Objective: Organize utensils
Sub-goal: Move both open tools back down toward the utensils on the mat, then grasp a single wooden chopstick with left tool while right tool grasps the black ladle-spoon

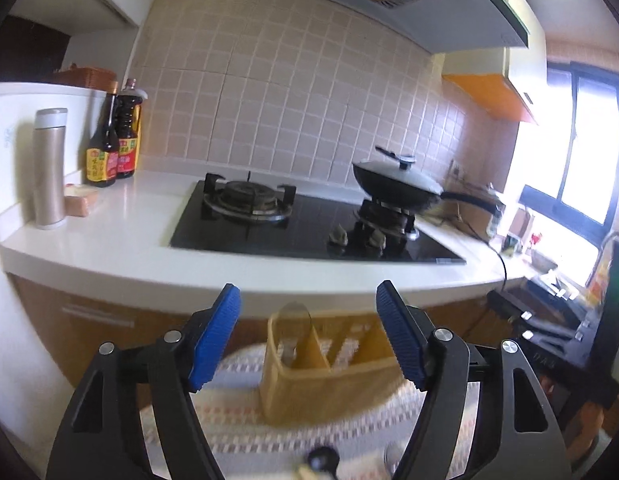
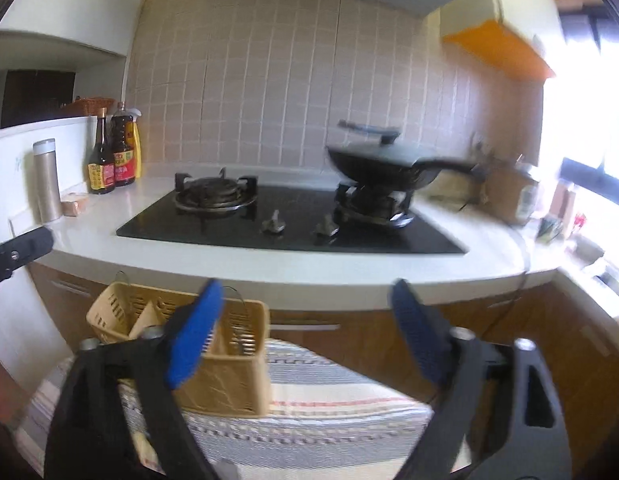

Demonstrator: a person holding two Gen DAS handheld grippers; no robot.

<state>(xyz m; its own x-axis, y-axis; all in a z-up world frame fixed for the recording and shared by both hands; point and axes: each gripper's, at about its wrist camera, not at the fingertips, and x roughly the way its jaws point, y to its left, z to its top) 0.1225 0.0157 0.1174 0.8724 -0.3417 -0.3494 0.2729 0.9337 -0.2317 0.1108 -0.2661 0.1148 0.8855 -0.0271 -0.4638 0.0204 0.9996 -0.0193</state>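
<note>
Utensil caddy (image 1: 329,364) is seen ahead of and below the empty, spread left gripper (image 1: 308,328); right gripper (image 2: 305,336), likewise spread and empty, is offset to the caddy's right.

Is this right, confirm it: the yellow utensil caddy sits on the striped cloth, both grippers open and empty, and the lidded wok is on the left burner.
One error: the lidded wok sits on the right burner; the left burner is bare, per the left wrist view. The rest stands.

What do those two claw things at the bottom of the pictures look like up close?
Both look alike. The left tool and the right tool each have two black angular plastic arms with triangular cut-outs and round silver bolts. Ribbed blue pads line the fingers' inner faces. No cables or sleeves show.
</note>
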